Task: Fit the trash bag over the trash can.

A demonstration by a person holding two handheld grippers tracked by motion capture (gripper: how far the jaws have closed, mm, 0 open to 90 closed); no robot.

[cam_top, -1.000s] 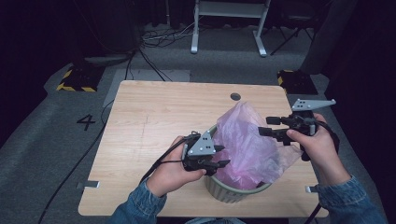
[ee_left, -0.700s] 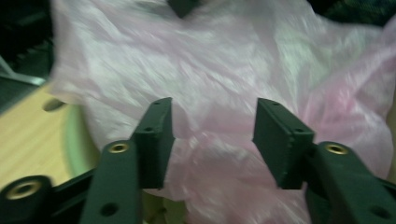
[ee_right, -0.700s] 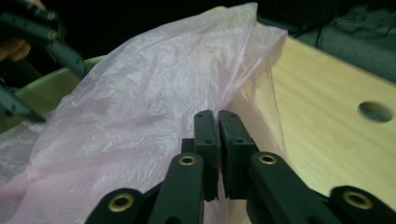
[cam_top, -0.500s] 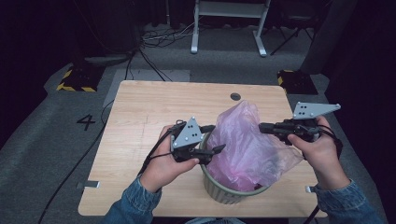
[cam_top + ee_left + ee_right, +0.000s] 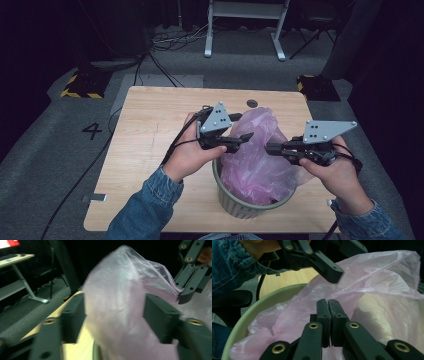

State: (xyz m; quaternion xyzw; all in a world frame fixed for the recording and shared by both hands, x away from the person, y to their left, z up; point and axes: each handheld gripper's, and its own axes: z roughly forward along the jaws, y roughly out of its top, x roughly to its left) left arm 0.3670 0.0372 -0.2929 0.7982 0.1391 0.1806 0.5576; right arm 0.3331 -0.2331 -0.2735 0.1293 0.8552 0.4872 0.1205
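A pink plastic bag (image 5: 260, 160) stands bunched up in a pale green bin (image 5: 235, 205) near the table's front edge. My left gripper (image 5: 244, 126) reaches in from the left at the bag's upper part. Its jaws have just been closing, and in the left gripper view (image 5: 115, 312) a loose fold of the bag (image 5: 117, 302) lies between them. My right gripper (image 5: 267, 148) comes in from the right, shut on the bag's edge. In the left gripper view the right gripper (image 5: 183, 293) pinches the film. In the right gripper view its jaws (image 5: 327, 302) are pressed together against the bag (image 5: 374, 277).
The wooden table (image 5: 150, 125) has a small dark round hole (image 5: 252, 103) at its far edge. Cables trail off the left side onto the grey floor. A white metal stand (image 5: 245, 30) is beyond the table. The bin's rim (image 5: 262, 306) curves close under my right gripper.
My left gripper has risen from the bin's rim to the bag's upper part. My right gripper has moved left onto the bag and shut.
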